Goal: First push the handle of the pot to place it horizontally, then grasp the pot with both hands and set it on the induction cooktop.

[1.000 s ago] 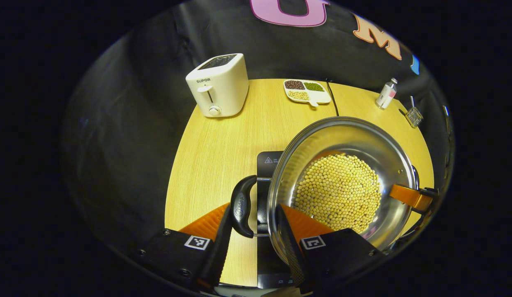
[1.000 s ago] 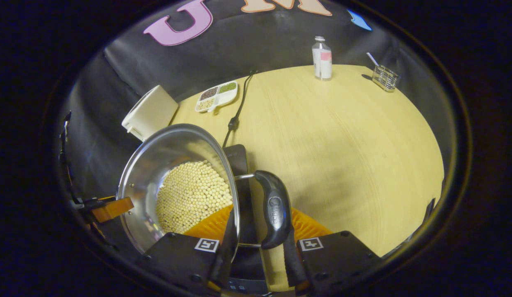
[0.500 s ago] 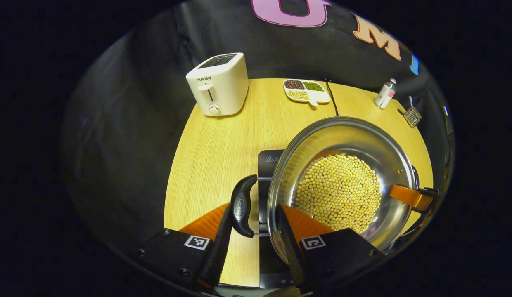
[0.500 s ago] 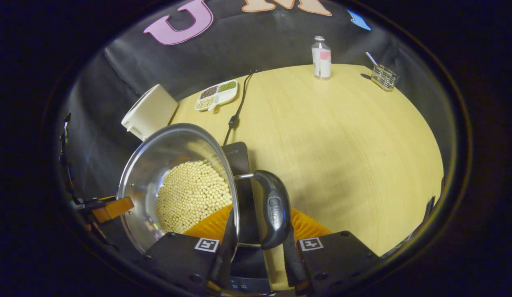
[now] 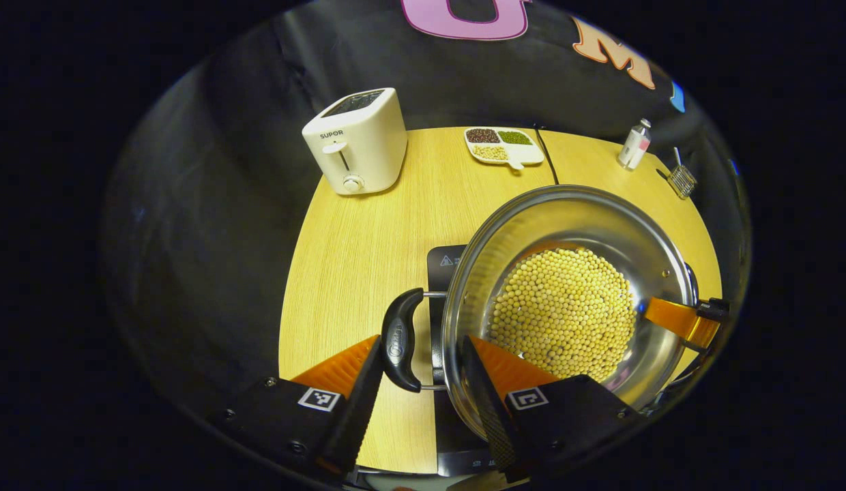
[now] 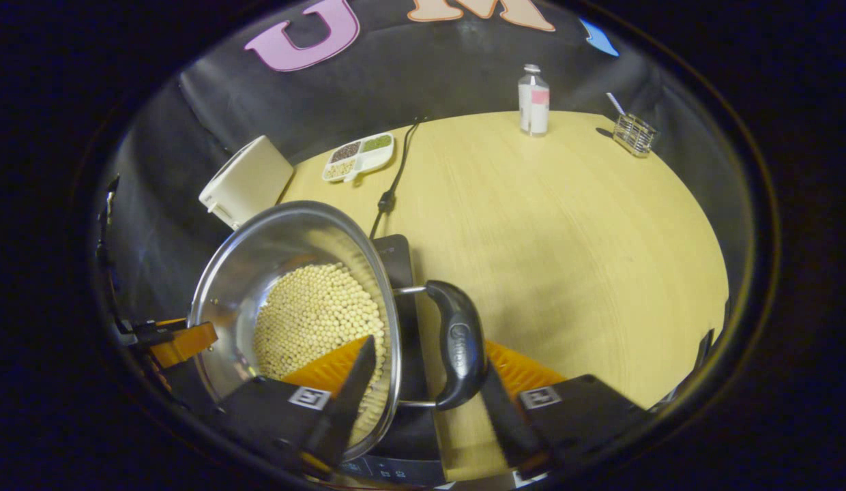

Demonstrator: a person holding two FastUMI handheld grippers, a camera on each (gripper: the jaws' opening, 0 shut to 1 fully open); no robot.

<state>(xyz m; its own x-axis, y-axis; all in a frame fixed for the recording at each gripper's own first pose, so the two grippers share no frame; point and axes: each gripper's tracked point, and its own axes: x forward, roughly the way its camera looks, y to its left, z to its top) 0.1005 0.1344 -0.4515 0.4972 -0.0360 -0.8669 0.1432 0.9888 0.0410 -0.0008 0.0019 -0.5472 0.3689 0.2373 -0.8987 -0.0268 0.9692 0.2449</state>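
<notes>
The steel pot (image 5: 566, 221), part full of pale beans (image 5: 566, 314), rests on the black induction cooktop (image 5: 445, 262). Its two black handles point sideways. My left gripper (image 5: 421, 341) straddles the left handle (image 5: 398, 339) and the rim, one finger outside the handle and one inside the pot, slightly parted. My right gripper (image 6: 428, 352) stands open around the right handle (image 6: 460, 344), with one finger over the beans and one clear of the handle. The pot (image 6: 286, 239) and cooktop (image 6: 396, 252) also appear in the right gripper view.
On the wooden table (image 6: 566, 225) a white toaster (image 5: 358, 140) stands at the back left, and a divided dish (image 5: 505, 144) of beans sits behind the pot. The cooktop's cord (image 6: 394, 177) runs back. A bottle (image 6: 533, 100) and wire basket (image 6: 634, 134) stand far right.
The right gripper's fingers have spread well apart off the handle and rim. The left gripper's fingers have parted a little. The pot stays on the cooktop.
</notes>
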